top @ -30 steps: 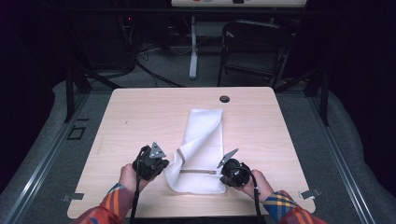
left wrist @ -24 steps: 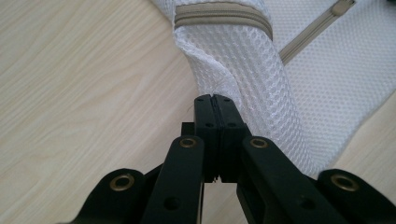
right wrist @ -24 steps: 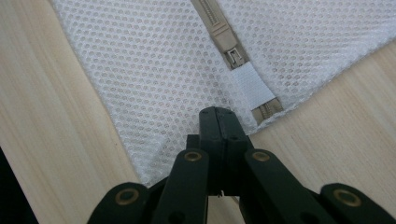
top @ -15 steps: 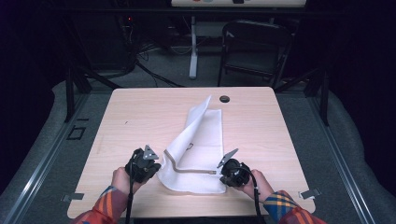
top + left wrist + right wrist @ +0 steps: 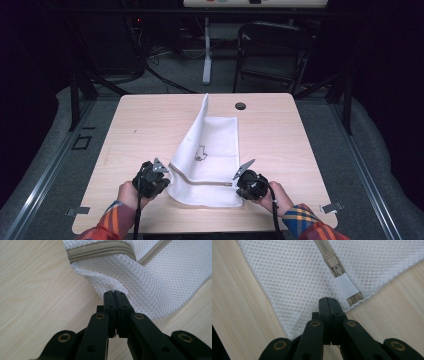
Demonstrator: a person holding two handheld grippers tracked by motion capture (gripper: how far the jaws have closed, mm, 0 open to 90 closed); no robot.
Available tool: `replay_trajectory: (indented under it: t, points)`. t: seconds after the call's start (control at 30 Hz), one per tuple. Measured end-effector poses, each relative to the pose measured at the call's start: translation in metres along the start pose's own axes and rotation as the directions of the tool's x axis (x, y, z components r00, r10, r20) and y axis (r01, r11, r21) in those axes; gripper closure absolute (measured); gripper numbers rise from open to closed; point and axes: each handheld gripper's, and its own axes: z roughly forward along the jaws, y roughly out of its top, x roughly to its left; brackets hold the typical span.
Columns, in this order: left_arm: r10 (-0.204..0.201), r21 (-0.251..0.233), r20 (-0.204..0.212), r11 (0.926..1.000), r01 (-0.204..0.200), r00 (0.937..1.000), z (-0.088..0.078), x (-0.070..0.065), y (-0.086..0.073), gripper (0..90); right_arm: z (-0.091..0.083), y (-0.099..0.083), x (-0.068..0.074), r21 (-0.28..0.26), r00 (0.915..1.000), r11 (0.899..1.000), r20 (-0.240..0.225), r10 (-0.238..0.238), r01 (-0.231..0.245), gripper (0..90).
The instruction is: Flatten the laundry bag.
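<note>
The left gripper has its jaws pressed together on a fold of the white mesh bag, pinching the fabric just below the tan zipper that curves across the top of the left gripper view. The right gripper is likewise clamped on the mesh bag's edge, beside the zipper's end, where the slider sits against a white fabric tab. In the high view the left gripper sits at the lower left of the bag and the right gripper at its lower right, both near the bottom edge of the frame. Compared with a second ago, the left hand has drawn its corner back and outward, and the far end of the bag, folded over then, now rises in a narrow point toward the upper middle of the counter. That suggests the bag is being opened out flat, and is not yet spread. The mesh is a soft honeycomb weave, limp and creasing readily; the counter is pale smooth wood grain with a dark round grommet near its far edge.
</note>
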Motion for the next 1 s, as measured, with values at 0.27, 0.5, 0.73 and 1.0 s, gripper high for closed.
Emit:
replay_trajectory:
  t: [0.27,0.5,0.73,1.0]
  points:
    - [-0.002,0.024,0.022,0.9997,0.002,0.9998,0.001,0.000,-0.003,88.4,-0.001,0.000,0.000,0.007,0.9999,1.000,0.016,-0.001,0.001,90.0]
    - [0.015,0.074,0.070,0.9970,-0.021,0.9974,0.004,-0.003,-0.005,88.4,-0.002,-0.002,-0.004,0.014,0.9996,1.000,0.028,0.000,0.000,90.0]
    - [0.019,0.095,0.093,0.9951,-0.028,0.9955,0.007,-0.004,-0.005,88.2,-0.004,-0.004,-0.010,0.023,0.9994,1.000,0.035,0.008,-0.009,90.0]
    - [0.011,0.107,0.110,0.9940,-0.023,0.9939,0.006,-0.003,-0.006,84.3,-0.004,-0.005,-0.015,0.015,0.9977,1.000,0.063,0.025,-0.026,90.0]
